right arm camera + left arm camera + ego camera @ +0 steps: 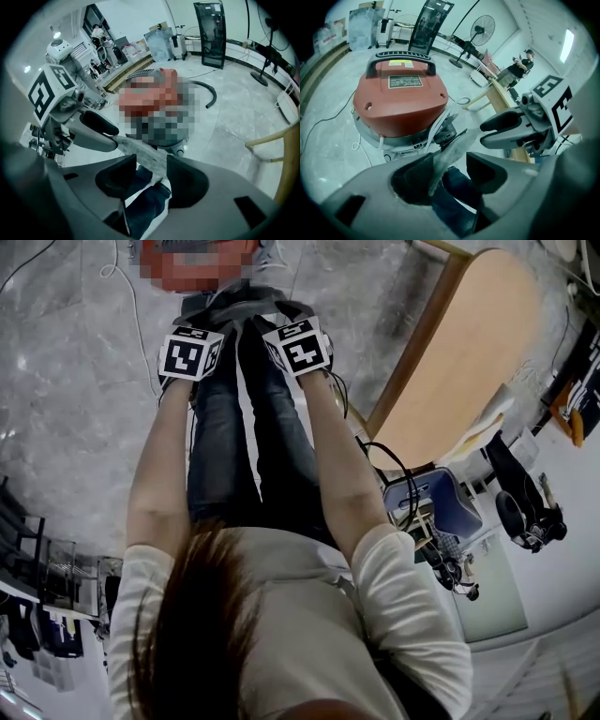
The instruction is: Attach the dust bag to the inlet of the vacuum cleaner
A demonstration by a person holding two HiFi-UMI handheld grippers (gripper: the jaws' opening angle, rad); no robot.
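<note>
A red vacuum cleaner (401,98) with a black handle stands on the floor just ahead of both grippers. A thin grey dust bag (451,151) hangs in the air, stretched between them. My left gripper (450,176) is shut on one end of it, and the right gripper view shows its fingers (96,132) pinched on the bag (143,153). My right gripper (152,176) has the bag's other end between its jaws, lying against the right jaw, with a gap to the left one. In the head view both marker cubes, left (192,354) and right (300,345), sit side by side.
A wooden table (469,343) stands to the right, with a blue chair (450,502) behind it. A black hose (213,96) and a white cable (131,296) lie on the marble floor. A pedestal fan (482,24) and a person (518,70) are further off.
</note>
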